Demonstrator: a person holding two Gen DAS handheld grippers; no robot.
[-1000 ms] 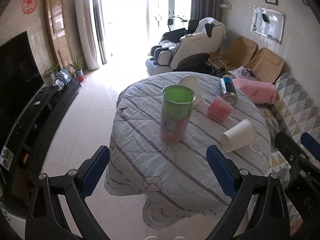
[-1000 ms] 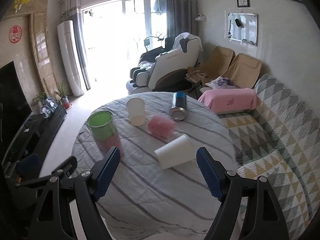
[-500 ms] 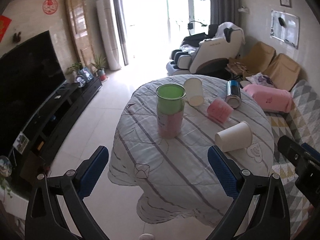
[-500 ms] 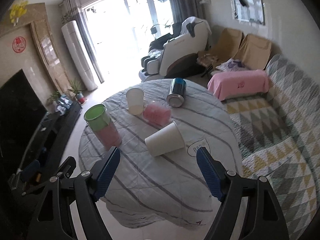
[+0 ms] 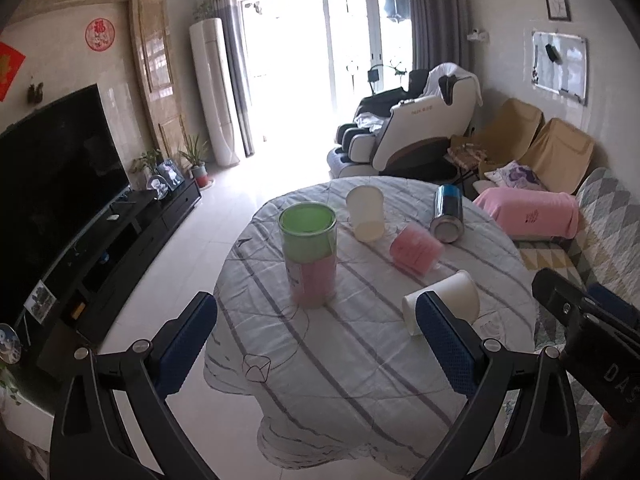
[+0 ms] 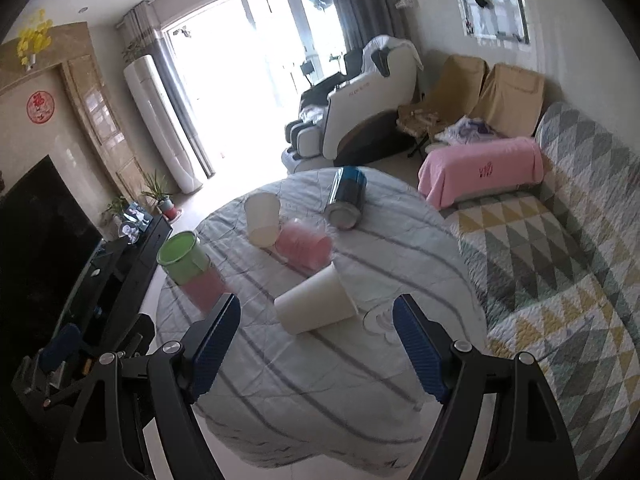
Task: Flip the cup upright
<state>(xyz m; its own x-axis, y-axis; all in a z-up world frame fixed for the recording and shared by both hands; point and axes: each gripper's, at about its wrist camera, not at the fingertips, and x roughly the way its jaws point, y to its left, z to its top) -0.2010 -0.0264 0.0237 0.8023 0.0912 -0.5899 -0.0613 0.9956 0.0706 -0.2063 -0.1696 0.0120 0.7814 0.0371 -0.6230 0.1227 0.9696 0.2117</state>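
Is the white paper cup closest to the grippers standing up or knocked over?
Knocked over. The white paper cup lies on its side on the striped tablecloth.

Bare cloth fronts the fallen white cup (image 6: 316, 306); pink cup (image 6: 306, 248) crowds behind.

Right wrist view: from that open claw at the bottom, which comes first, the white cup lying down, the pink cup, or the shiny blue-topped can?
From the right gripper:
1. White paper cup, on its side between the fingers, just ahead.
2. Pink cup, also tipped over, behind it toward the table's middle.
3. Metal can, lying near the table's far edge.
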